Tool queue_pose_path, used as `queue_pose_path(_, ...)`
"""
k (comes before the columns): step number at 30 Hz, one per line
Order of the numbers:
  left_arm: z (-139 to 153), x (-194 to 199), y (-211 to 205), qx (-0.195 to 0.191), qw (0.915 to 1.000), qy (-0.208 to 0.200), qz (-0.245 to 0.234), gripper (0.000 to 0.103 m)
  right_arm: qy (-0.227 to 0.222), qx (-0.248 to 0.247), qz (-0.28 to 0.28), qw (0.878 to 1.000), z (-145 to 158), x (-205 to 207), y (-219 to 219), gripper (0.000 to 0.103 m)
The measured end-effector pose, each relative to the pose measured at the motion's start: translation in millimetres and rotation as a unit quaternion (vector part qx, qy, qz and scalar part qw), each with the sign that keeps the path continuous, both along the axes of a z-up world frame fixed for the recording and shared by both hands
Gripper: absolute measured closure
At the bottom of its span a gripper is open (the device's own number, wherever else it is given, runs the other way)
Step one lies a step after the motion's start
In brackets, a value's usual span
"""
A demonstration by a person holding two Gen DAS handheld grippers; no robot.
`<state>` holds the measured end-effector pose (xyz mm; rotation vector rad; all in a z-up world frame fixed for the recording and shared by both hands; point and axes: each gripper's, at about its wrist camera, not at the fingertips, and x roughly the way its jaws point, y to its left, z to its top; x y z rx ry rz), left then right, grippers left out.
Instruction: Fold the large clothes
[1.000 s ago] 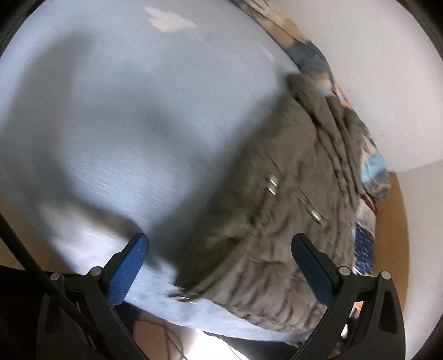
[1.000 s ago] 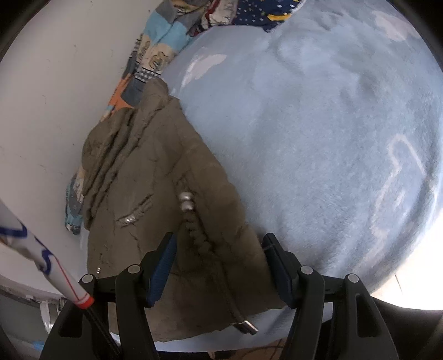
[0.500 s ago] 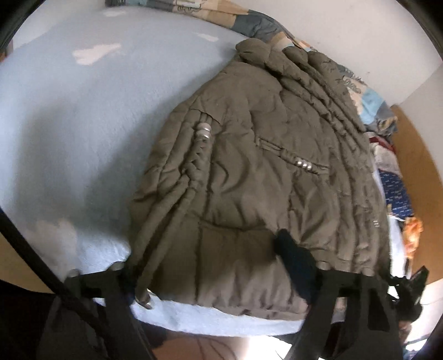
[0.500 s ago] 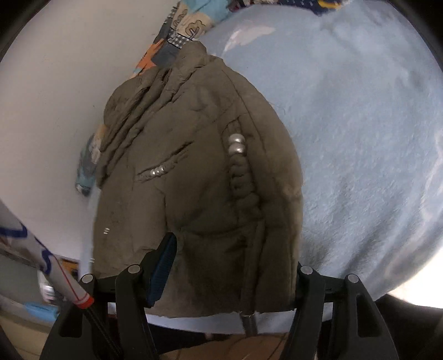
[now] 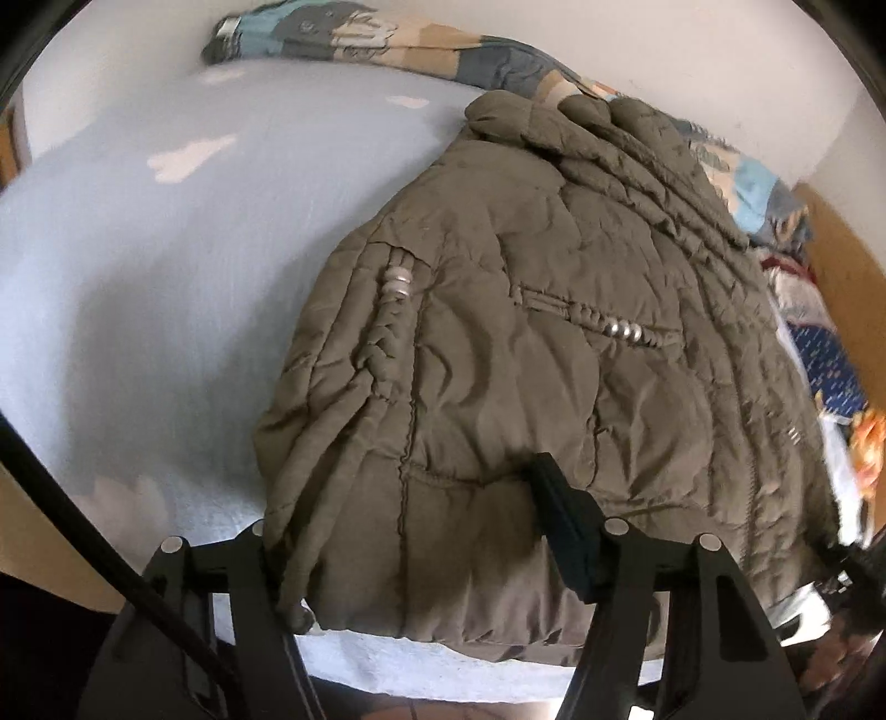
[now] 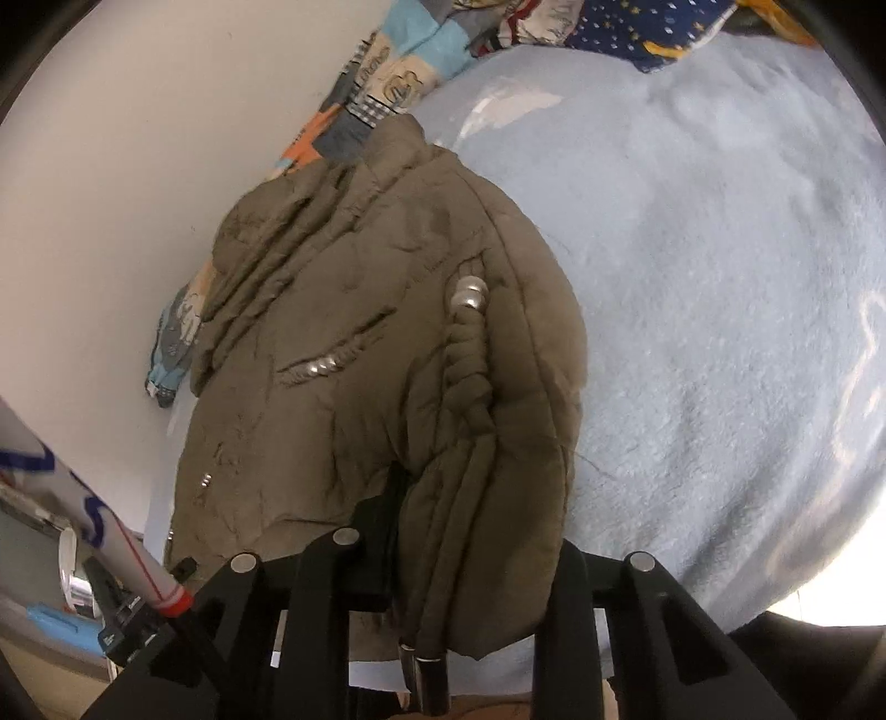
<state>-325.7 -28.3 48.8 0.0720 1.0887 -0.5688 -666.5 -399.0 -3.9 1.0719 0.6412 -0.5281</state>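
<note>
An olive-brown padded jacket (image 5: 526, 332) lies folded on a pale blue blanket (image 5: 138, 277), with braided cords and silver beads on its front. My left gripper (image 5: 410, 515) is at the jacket's near hem. Its jaws are closing with the left hem corner between them: one finger (image 5: 559, 526) dents the fabric and the other is hidden behind the corner. In the right wrist view my right gripper (image 6: 476, 520) is closing on the jacket (image 6: 360, 332) at the near hem. The fabric bunches up between its fingers, and a cord end hangs below.
A patchwork quilt (image 5: 387, 44) runs along the white wall behind the jacket. Loose clothes (image 5: 830, 360) are piled to the right by a wooden board (image 5: 841, 232). A white pole with red and blue marks (image 6: 111, 543) stands at the left. The blue blanket (image 6: 720, 277) stretches away to the right.
Both grippers came in from open to the jacket's near hem and narrowed on it. The left view swung from the bare blanket onto the jacket. Fabric is now bunched between the right fingers.
</note>
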Motion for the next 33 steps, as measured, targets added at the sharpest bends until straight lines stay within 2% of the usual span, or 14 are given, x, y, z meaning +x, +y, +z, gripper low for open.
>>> queue_pose_path(2,-0.7,-2.8,-2.3,0.014,0.9998,-0.015,-0.004,0.038,0.004,0.010,-0.005,1.000,-4.8,0.2,-3.0,0.076)
queue_pose_path(4,-3.0,-4.8,-5.2,0.026,0.9992,-0.029,-0.004,0.037,0.019,-0.001,-0.002,1.000,-5.6,3.6,-2.0,0.074)
queue_pose_path(8,-5.6,-8.5,-6.8,0.036,0.9976,-0.058,-0.008,0.034,0.024,0.000,-0.007,1.000,-10.6,6.3,-3.6,0.069)
queue_pose_path(13,-5.6,-9.6,-6.8,0.045,0.9969,-0.063,-0.013,0.034,0.023,-0.002,-0.009,1.000,-10.8,5.3,-2.2,0.068)
queue_pose_path(16,0.2,-11.7,-6.9,0.044,0.9964,-0.069,-0.022,0.044,0.018,-0.007,-0.013,1.000,-9.6,3.7,-0.3,0.068)
queue_pose_path(18,5.8,-15.6,-8.6,0.041,0.9957,-0.078,-0.030,0.060,0.017,-0.015,-0.006,1.000,-4.3,-1.9,2.3,0.075)
queue_pose_path(21,15.5,-23.5,-10.6,0.046,0.9921,-0.110,-0.038,0.071,0.008,-0.046,0.003,0.999,10.8,-3.0,6.7,0.082)
queue_pose_path(24,13.9,-22.0,-11.5,0.052,0.9921,-0.108,-0.039,0.071,0.018,-0.072,0.012,0.997,18.6,0.7,12.4,0.083)
queue_pose_path(28,10.2,-19.8,-13.0,0.064,0.9922,-0.101,-0.036,0.067,0.019,-0.061,0.010,0.998,13.8,-0.6,10.0,0.083)
queue_pose_path(33,3.4,-12.3,-13.0,0.070,0.9943,-0.077,-0.023,0.056,0.025,-0.055,0.009,0.998,10.6,-1.4,8.7,0.083)
